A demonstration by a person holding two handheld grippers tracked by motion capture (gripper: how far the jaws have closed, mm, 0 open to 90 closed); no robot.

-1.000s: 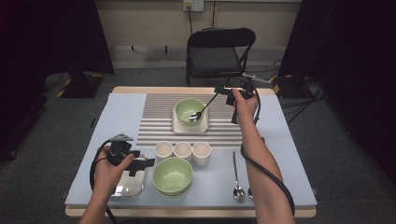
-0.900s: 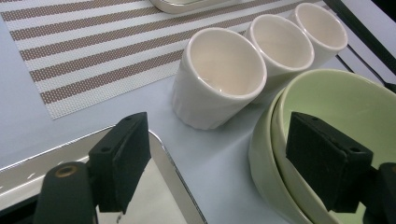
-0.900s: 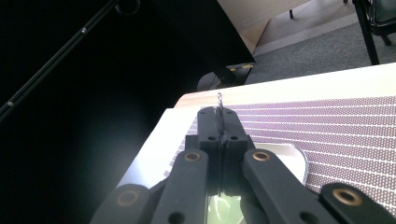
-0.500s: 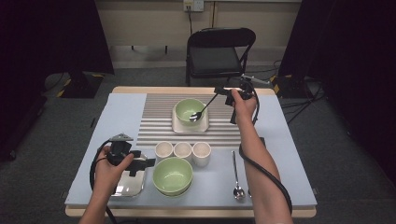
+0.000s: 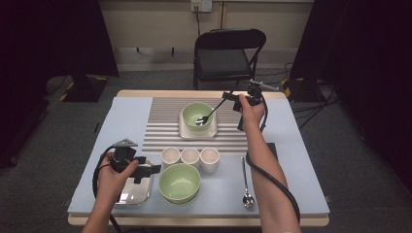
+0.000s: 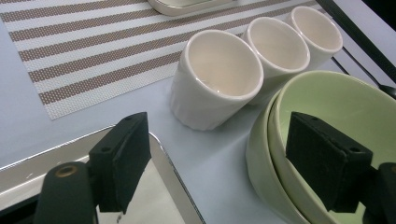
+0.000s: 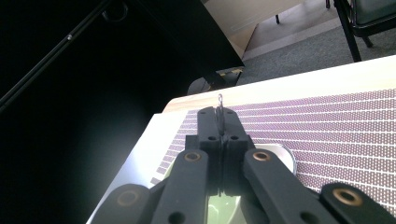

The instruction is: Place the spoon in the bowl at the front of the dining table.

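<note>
Fork (image 5: 210,114) clamped in right tool (image 5: 228,95), tines in bowl (image 5: 197,112)

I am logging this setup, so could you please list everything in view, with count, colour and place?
Table: one, pale blue top, centre.
Mat: one, striped, far half of the table.
Far bowl: one, green, on a white square plate on the mat.
Spoon in bowl: one, metal, tip in the far bowl.
Cups: three, cream, in a row at the mat's near edge.
Near bowls: two, green, nested, in front of the cups.
Tray: one, silver, near left.
Loose spoon: one, metal, near right.
Chair: one, black, behind the table.
Left tool: open, over the tray.
Right tool: shut on the spoon in bowl.
</note>
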